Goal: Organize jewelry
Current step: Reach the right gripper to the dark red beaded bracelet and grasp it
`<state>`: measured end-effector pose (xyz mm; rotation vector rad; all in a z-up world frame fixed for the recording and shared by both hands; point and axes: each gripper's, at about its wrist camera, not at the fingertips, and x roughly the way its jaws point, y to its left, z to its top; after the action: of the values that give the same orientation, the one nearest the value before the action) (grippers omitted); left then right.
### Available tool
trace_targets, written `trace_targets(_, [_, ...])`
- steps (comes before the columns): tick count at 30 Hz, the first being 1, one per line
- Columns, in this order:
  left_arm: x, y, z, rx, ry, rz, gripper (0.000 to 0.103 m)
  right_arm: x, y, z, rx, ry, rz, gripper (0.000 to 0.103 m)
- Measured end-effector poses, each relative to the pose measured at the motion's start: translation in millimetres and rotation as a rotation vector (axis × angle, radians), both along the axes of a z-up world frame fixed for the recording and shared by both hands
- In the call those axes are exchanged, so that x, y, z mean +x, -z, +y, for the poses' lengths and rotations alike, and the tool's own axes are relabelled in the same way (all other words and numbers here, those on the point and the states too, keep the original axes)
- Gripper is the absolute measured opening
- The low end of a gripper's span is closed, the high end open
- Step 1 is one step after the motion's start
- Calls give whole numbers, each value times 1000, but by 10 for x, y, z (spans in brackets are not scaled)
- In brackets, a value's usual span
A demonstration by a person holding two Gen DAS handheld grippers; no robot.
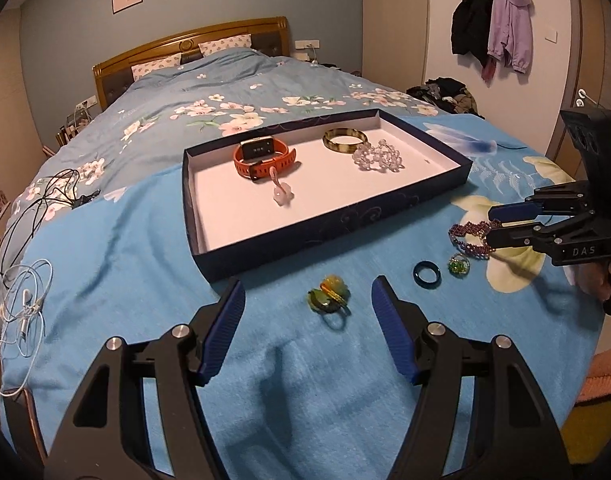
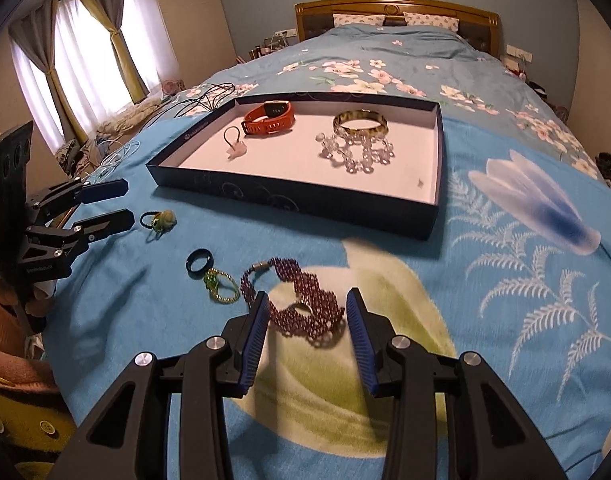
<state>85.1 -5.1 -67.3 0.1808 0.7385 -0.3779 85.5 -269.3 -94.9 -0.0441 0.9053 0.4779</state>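
A green-and-yellow ornament ring (image 1: 329,297) (image 2: 161,220) lies on the blue blanket just ahead of my left gripper (image 1: 307,283) (image 2: 128,201), which is open and holds nothing. The purple beaded bracelet (image 2: 301,306) (image 1: 469,236) lies between the fingers of my right gripper (image 2: 307,294) (image 1: 492,227); its jaws stand apart and the pads do not press on it. A black ring (image 1: 426,274) (image 2: 200,262) and a green bead ring (image 1: 458,266) (image 2: 219,286) rest between the two. The dark blue tray (image 1: 333,236) (image 2: 265,196) holds an orange watch (image 1: 263,158), a bangle (image 1: 345,140), clear beads (image 1: 379,158) and a pink charm (image 1: 283,196).
Black cables (image 1: 45,200) and white earphones (image 1: 25,304) lie at the bed's left edge. A clothes pile (image 1: 445,94) sits beyond the far right corner. A hand and pink sleeve (image 2: 9,308) hold the left gripper. The bed stretches on behind the tray.
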Motion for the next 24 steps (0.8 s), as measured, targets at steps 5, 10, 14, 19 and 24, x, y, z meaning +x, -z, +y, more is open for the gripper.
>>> trace_targets(5, [34,26,-19,-1,8,11,65,-3,31,-40,22,22,15,37])
trace_targets(10, [32,32,-33,-5,11,11,65,2,30,-88,45,29,28,15])
trace_targets(14, [40,38,-29,-10,3,14,68,1,23,-112,60,34,24,5])
trace_targets(19, [25,36,-24,-11,5,11,68,-20,-39,-81,70,32,-4,5])
trace_targets(24, [1,24,-29,-7,17,5,68,-51,-176,-23,72,21,-54,5])
